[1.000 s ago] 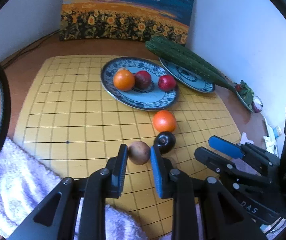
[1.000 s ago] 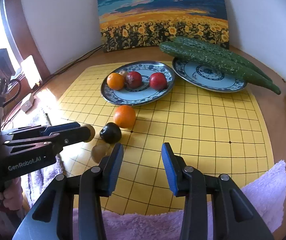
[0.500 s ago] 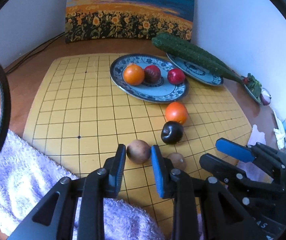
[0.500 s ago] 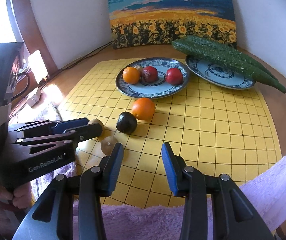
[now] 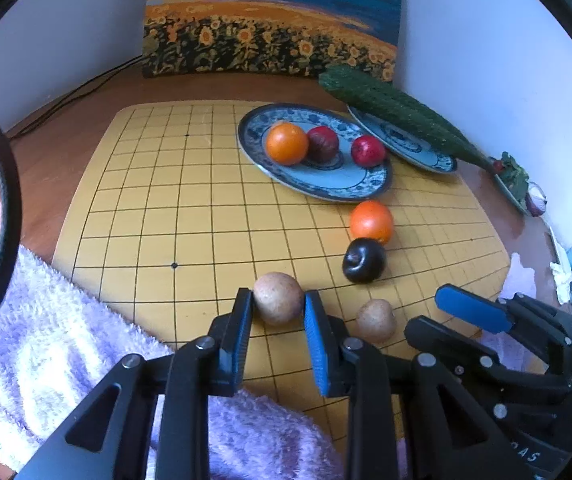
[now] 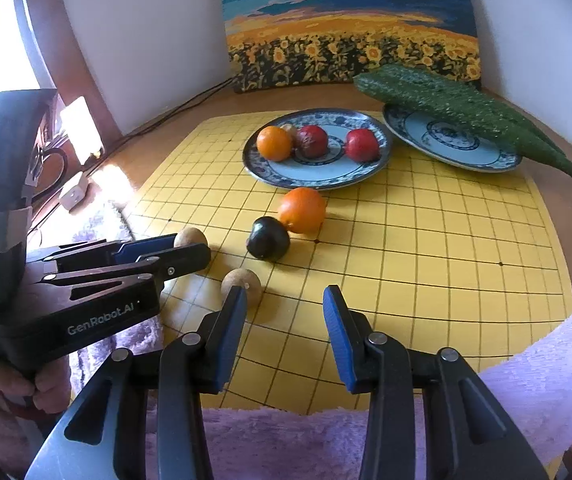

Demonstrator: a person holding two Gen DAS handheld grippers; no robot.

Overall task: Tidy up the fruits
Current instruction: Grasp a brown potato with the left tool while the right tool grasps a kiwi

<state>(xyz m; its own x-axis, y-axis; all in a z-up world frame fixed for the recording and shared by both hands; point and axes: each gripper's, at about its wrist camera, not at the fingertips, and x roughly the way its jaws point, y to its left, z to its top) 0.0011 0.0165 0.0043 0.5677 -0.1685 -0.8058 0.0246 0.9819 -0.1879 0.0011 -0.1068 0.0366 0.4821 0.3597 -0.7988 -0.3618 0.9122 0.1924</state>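
The left gripper (image 5: 277,306) has its two blue-padded fingers pressed against the sides of a round tan-brown fruit (image 5: 278,298), clenched on it just above the yellow grid-lined board (image 5: 165,200). From the right wrist view the same fruit peeks out beyond the left gripper's tips, and part of a person's hand (image 6: 9,392) shows at the gripper's handle. The right gripper (image 6: 283,300) stands parted with nothing between its blue pads – its left pad sits just beside a second small tan fruit (image 6: 243,282) lying on the board, though whether it touches it is hard to tell.

Further along the board a glossy dark purple-black round fruit (image 6: 267,238) lies touching a loose orange (image 6: 302,210), which sits just in front of a blue-and-white patterned ceramic plate (image 6: 286,172). On that plate are another orange (image 6: 273,143), a dark reddish-brown round fruit (image 6: 312,142) and a bright red round fruit (image 6: 362,145) – the first two close together, the red one a little apart. A small pale item behind the orange is too hidden to identify.

A second blue-and-white plate (image 6: 446,144) to the right carries long dark green bumpy cucumbers (image 6: 458,106). A sunflower-field painting (image 6: 350,28) leans against the white wall at the back, and a fluffy lilac towel (image 6: 286,440) covers the near edge of the board
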